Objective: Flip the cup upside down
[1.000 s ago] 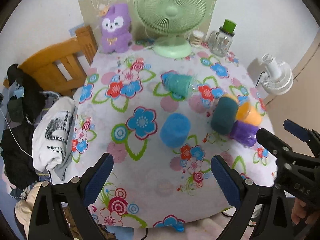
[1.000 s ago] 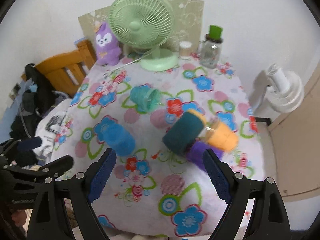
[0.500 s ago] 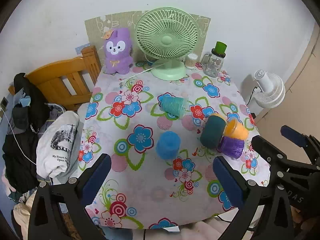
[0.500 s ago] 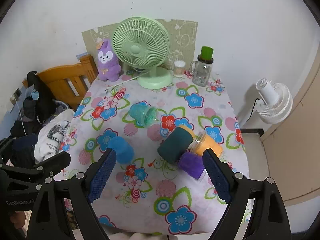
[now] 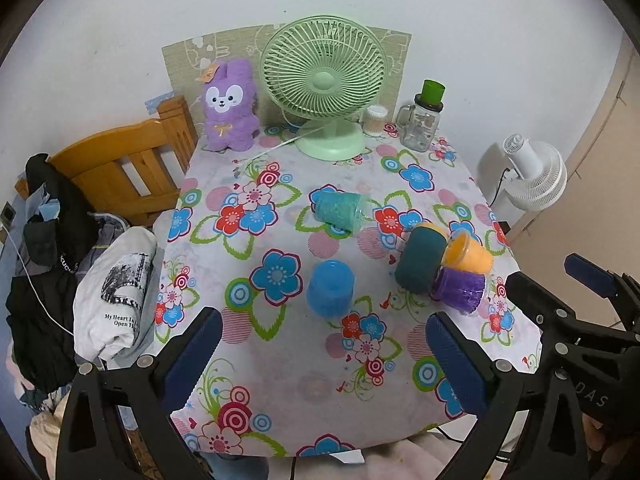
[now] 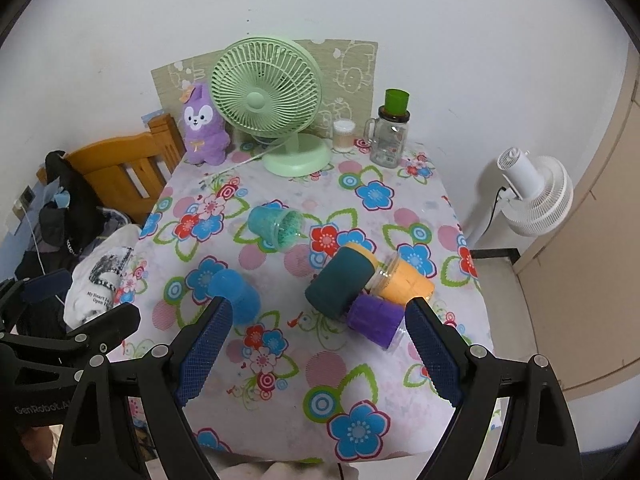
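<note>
Five cups on a floral tablecloth (image 5: 280, 356): blue cup (image 5: 330, 294) upside down; teal cup (image 5: 339, 210), dark green cup (image 5: 419, 265), orange cup (image 5: 468, 255), purple cup (image 5: 460, 290) lying sideways; left gripper (image 5: 324, 360) and right gripper (image 6: 318, 354) above near edge, fingers wide apart, empty.

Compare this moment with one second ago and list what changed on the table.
Both grippers, left gripper and right gripper, pulled back and up from the table, jaws open and empty throughout. Nothing was grasped or released. The blue cup, teal cup and the three-cup cluster did not move.

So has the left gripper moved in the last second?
Yes. The left gripper has pulled back and up from the table: the green fan and blue cup look smaller and farther off.
</note>
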Demonstrator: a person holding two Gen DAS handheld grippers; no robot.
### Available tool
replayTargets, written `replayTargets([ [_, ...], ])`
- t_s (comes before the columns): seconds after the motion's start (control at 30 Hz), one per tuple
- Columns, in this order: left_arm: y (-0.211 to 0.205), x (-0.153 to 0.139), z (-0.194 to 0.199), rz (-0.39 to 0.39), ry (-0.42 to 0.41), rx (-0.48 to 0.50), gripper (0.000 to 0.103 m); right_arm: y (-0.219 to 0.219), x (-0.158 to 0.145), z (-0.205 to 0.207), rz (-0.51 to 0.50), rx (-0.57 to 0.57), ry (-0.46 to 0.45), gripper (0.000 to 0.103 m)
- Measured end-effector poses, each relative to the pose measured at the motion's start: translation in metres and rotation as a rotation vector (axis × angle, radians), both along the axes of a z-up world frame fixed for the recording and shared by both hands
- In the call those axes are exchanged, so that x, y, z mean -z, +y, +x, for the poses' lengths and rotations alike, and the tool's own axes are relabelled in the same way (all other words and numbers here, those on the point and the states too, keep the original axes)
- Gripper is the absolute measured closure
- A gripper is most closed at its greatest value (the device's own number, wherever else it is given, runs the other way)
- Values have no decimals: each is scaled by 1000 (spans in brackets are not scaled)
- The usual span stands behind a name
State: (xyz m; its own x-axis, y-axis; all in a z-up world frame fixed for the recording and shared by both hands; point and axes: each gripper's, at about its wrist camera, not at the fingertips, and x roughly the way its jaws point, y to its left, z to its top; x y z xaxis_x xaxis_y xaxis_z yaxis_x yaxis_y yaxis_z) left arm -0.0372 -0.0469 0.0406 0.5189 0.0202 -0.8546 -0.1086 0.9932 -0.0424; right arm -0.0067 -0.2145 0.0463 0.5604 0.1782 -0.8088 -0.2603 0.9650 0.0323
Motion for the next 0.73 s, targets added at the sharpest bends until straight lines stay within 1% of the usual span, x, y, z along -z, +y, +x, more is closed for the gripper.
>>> replayTargets([
  [0.43,-2,1,2,-2,5,-5,0,0,0,-1,-1,2,1,13],
  [0.73,2,9,7,-10,29,-5,0,-1,7,5,-5,-4,23,13],
])
